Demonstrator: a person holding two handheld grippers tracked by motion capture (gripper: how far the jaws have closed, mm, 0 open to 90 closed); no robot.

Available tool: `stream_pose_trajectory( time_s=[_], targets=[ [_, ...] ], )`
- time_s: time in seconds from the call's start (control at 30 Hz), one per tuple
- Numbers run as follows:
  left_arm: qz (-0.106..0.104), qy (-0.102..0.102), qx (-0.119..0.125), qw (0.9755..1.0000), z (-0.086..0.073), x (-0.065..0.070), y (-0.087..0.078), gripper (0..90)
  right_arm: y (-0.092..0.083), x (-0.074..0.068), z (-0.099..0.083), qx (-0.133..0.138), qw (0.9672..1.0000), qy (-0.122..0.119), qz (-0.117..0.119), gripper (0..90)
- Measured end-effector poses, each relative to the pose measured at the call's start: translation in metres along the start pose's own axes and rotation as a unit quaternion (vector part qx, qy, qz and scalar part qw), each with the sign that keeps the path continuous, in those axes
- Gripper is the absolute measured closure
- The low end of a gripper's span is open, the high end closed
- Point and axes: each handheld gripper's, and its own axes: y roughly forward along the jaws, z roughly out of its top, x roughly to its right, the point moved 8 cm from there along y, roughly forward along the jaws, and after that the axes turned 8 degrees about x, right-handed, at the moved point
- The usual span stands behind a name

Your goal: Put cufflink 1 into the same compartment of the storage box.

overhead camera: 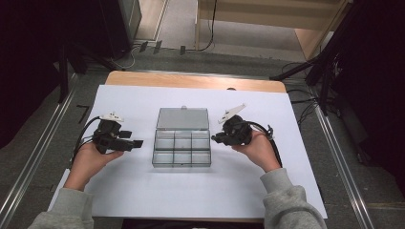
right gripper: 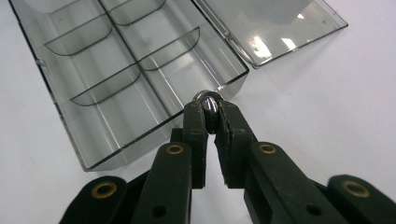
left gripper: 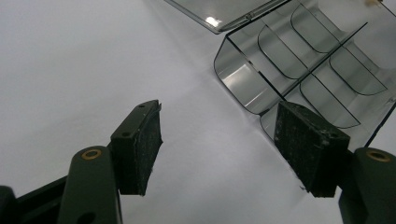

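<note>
A clear plastic compartment box lies open in the middle of the white sheet, its lid folded back flat on the far side. Its several compartments look empty. My left gripper hovers left of the box, open, with nothing between its pads; the box's corner lies just beyond them. My right gripper is at the box's right edge, shut on a small shiny round metal piece pinched at its tips, just off the near corner of the box.
A white sheet covers most of the wooden table. Bare sheet lies on all sides of the box. Metal floor rails run past both table sides, and cables lie on the floor behind.
</note>
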Motion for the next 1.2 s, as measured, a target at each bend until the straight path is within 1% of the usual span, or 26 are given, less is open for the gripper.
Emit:
stream_pose_trajectory(
  time_s=[0.2,0.47,0.63,0.8,0.87,1.03,1.1,1.2],
  targets=[
    [0.000,-0.002,0.003,1.0000,0.001,0.000,0.000,30.8,-0.005,-0.005,0.005,0.006,0.9999,0.003,0.007,83.8],
    [-0.002,-0.005,0.007,1.0000,0.002,0.001,0.001,28.5,-0.008,-0.012,0.011,0.014,0.9998,-0.002,0.016,83.8],
    [-0.002,-0.009,0.007,0.9999,0.002,0.001,0.002,27.1,-0.009,-0.017,0.015,0.019,0.9995,-0.010,0.021,83.8],
    [0.000,-0.010,0.012,0.9999,0.003,0.000,0.001,26.9,-0.008,-0.021,0.017,0.020,0.9994,-0.011,0.026,83.8],
    [0.000,-0.010,0.012,0.9999,0.003,0.000,0.001,26.9,-0.008,-0.023,0.017,0.018,0.9994,-0.008,0.030,83.8],
    [0.003,-0.008,0.011,0.9999,0.002,0.000,0.002,26.8,-0.005,-0.027,0.019,0.017,0.9991,-0.012,0.037,83.8],
    [0.003,-0.008,0.011,0.9999,0.002,0.000,0.002,26.8,-0.003,-0.029,0.018,0.012,0.9992,-0.011,0.037,83.8],
    [0.002,-0.009,0.014,0.9999,0.003,0.000,0.001,26.9,0.000,-0.031,0.017,0.007,0.9990,-0.016,0.041,83.8]
  ],
)
